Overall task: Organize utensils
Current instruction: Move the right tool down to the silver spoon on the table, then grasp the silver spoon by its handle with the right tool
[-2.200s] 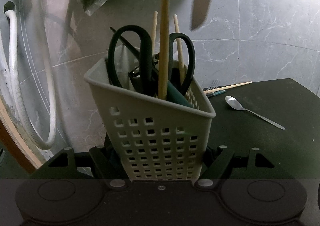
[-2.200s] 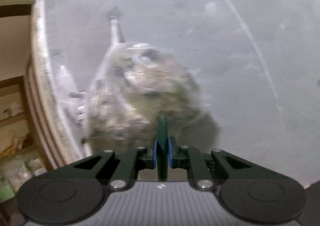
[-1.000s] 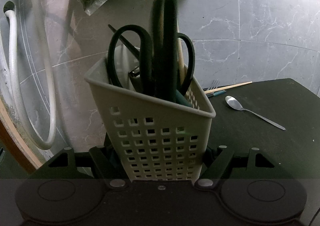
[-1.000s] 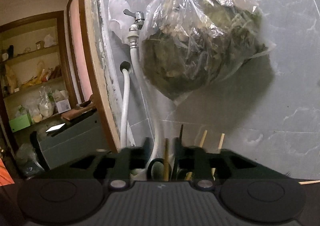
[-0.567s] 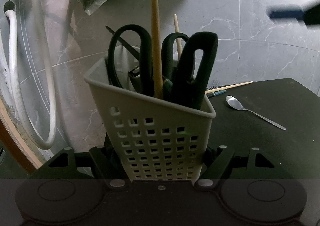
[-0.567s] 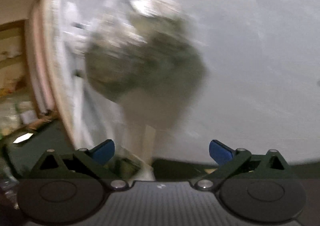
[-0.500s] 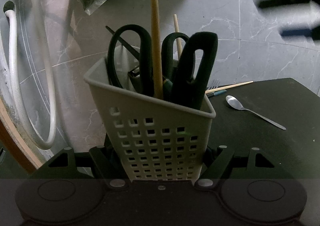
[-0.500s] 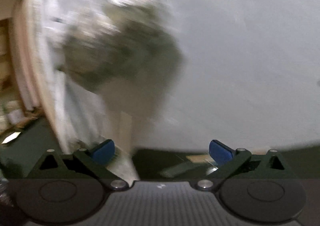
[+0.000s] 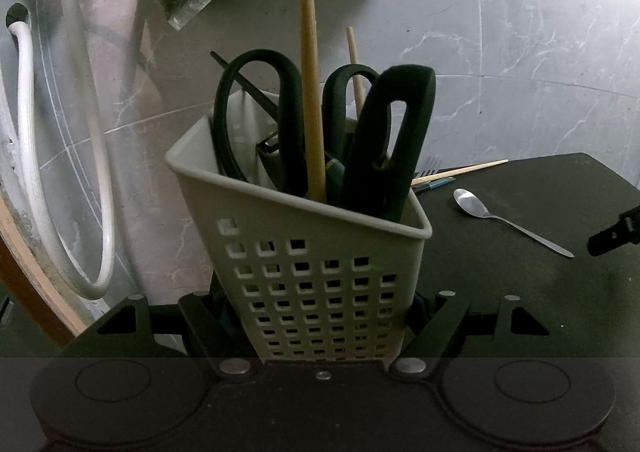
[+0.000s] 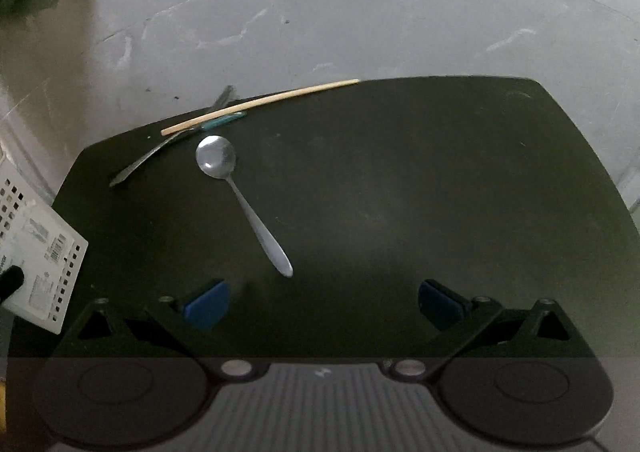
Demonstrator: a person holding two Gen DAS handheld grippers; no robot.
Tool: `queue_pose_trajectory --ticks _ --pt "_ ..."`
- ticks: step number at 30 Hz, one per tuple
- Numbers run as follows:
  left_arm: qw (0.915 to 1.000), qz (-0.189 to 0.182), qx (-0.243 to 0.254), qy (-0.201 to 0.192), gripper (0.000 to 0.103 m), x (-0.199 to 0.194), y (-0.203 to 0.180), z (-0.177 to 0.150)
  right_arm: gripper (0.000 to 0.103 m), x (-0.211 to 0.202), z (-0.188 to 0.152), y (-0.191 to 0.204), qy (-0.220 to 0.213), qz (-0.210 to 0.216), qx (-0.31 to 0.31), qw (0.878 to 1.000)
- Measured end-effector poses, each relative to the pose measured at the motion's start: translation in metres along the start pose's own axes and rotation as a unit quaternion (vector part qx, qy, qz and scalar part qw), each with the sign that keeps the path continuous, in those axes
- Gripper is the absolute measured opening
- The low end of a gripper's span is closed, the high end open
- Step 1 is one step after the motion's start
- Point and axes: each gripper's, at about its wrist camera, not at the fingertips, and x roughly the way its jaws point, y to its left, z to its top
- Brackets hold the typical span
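Right wrist: one spoon (image 10: 244, 199), one chopstick (image 10: 260, 105), perhaps one fork (image 10: 160, 156).

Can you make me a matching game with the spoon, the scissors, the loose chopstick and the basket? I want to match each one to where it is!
Things:
1. spoon
2. scissors
3. loose chopstick
4. basket

Places:
A. standing inside the basket, handles up
B. held in the left gripper
C. lying alone on the dark table, bowl toward the wall
D. lying at the table's far edge, across a fork

Pairs: 1-C, 2-A, 3-D, 4-B
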Motion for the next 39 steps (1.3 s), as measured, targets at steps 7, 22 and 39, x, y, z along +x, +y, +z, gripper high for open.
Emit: queue_pose_trajectory --ticks 7,22,39 --pt "1.0 0.002 -0.001 0.001 0.079 0.0 0.0 0.0 0.103 0.027 0.033 0.027 -0.045 0.06 -0.085 0.994" --pt "1.0 0.004 -0.003 0.003 0.078 -0.001 0.0 0.001 0.093 0.096 0.078 0.085 -0.075 0.11 -0.161 0.978" --pt "1.0 0.004 -0.002 0.003 0.079 -0.001 -0.001 0.001 0.068 0.111 0.068 0.096 -0.078 0.072 -0.176 0.979"
